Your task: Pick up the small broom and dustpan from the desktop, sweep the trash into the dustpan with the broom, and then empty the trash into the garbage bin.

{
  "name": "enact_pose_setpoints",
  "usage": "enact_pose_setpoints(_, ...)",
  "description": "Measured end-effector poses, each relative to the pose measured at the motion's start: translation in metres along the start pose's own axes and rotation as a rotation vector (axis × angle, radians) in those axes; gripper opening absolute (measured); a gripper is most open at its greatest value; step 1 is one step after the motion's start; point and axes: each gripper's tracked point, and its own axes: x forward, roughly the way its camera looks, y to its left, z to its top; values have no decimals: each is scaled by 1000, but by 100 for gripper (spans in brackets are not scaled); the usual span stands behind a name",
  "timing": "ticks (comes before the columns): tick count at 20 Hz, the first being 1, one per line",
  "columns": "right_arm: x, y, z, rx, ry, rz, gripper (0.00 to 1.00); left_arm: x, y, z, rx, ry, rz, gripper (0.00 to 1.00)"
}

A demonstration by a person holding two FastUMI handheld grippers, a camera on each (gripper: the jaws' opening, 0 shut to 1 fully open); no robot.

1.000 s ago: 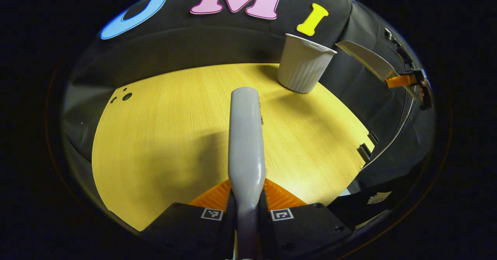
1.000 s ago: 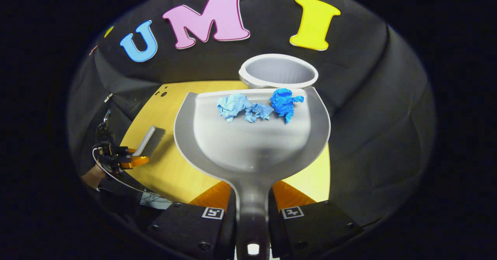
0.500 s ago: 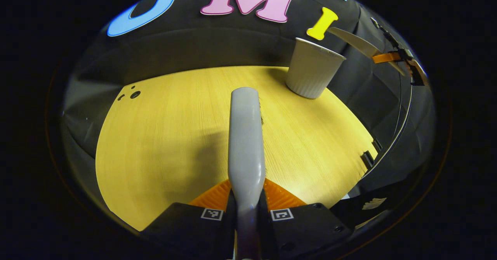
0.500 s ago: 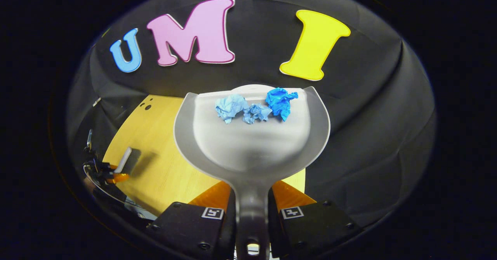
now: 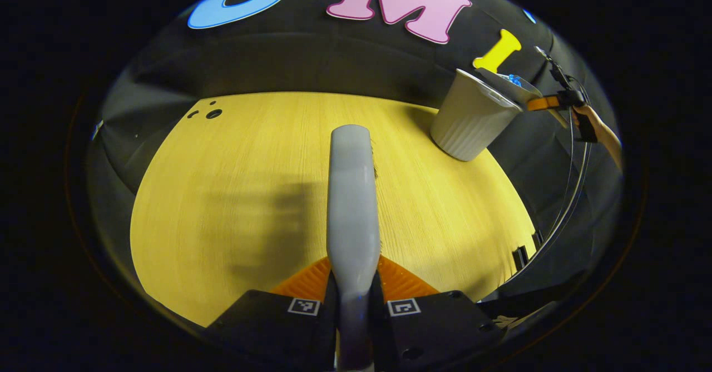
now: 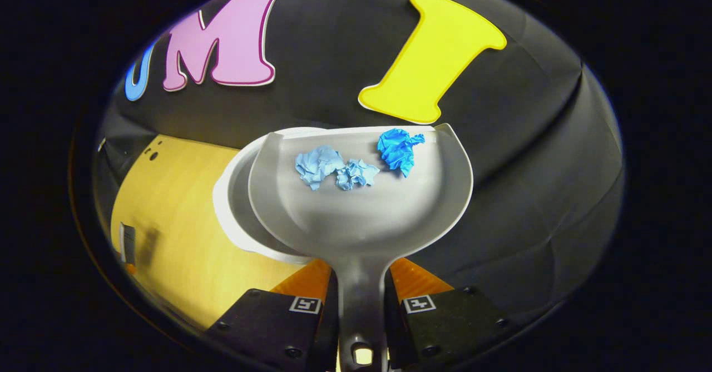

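Left tool (image 5: 354, 283) pinches the broom (image 5: 352, 194) handle, held over the yellow tabletop (image 5: 233, 194). Garbage bin (image 5: 471, 122) stands at the tabletop's far right edge. Right tool (image 6: 360, 297) clamps the dustpan (image 6: 361, 211) handle; dustpan sits over the bin's rim, three blue paper wads (image 6: 356, 163) inside near its front lip.

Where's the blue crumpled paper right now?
In the right gripper view, the paper wads lie near the dustpan's front lip, above the bin.
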Motion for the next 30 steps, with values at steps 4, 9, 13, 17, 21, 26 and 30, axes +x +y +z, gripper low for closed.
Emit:
enact_pose_setpoints(4,-8,-18,10,-174,-47,-110,39,4,0,4,13,11,-7,30)
enact_pose_setpoints(9,-11,-26,18,-442,-104,-229,39,2,-2,4,48,18,-15,30)
enact_pose_setpoints(13,-14,-28,29,-710,-143,-320,39,-1,-1,0,69,30,-15,30)
enact_pose_setpoints(17,-11,-36,33,-847,-172,-378,39,-5,-2,-9,78,58,-33,30)
enact_pose_setpoints(21,-11,-43,32,-912,-171,-432,35,-7,5,-14,97,77,-21,30)
enact_pose_setpoints(26,-12,-50,34,-1010,-164,-526,39,-8,3,-16,119,88,-21,30)
enact_pose_setpoints(30,-11,-54,34,-1040,-157,-552,39,-7,-1,-17,137,92,-27,30)
